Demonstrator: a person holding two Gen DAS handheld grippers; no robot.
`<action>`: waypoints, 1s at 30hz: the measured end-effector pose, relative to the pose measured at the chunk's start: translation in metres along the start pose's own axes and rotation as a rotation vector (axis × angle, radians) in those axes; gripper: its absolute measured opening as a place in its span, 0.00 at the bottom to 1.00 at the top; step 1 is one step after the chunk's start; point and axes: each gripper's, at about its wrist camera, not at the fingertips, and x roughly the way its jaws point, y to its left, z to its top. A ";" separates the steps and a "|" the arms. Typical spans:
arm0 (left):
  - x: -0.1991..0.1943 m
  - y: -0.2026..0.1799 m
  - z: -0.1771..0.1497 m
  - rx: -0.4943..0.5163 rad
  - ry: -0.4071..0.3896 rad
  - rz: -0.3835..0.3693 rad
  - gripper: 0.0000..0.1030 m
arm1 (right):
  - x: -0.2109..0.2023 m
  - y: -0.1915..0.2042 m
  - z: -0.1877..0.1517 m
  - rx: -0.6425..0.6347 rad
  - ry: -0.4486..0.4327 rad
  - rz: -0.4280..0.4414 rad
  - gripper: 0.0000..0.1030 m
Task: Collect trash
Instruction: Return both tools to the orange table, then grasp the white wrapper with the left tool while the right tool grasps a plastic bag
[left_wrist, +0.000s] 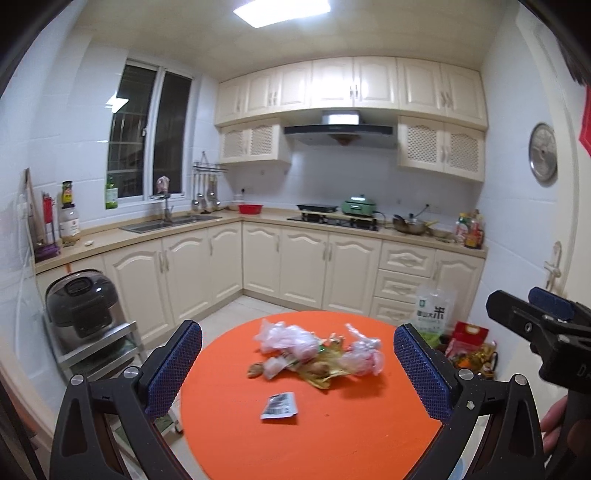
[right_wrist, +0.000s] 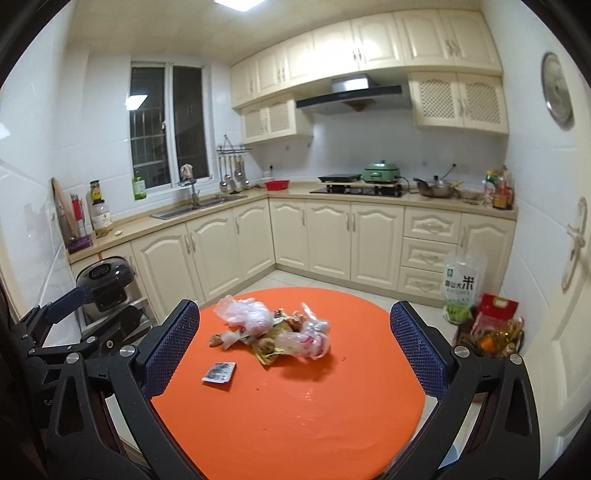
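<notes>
A kitchen at night, and the job is not yet begun: my left tongs (left_wrist: 297, 371) and right tongs (right_wrist: 295, 349) both hang spread wide above the round orange table (right_wrist: 314, 417), pinching nothing. The trash sits untouched near the table's far middle, a heap of crumpled clear plastic bags (right_wrist: 251, 315) tangled with yellowish wrappers (right_wrist: 269, 354) and what look like brown food scraps (left_wrist: 255, 370). One small black-and-white sachet (left_wrist: 279, 405) lies flat by itself, just nearer to me than the heap. I see no bin or sack on the table to receive any of it, so I cannot tell where the load is meant to go. By my reckoning everything is left to do: each piece is yet to be picked up, the loose sachet likely the easiest first catch.
</notes>
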 end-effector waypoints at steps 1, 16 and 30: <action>-0.003 0.001 -0.004 -0.006 0.002 0.005 0.99 | 0.001 0.001 0.000 -0.001 0.001 0.003 1.00; 0.052 0.025 0.012 -0.044 0.139 0.030 0.99 | 0.054 -0.013 -0.015 -0.001 0.119 -0.027 1.00; 0.252 0.058 -0.009 -0.029 0.444 -0.003 0.99 | 0.171 -0.056 -0.069 0.077 0.379 -0.049 1.00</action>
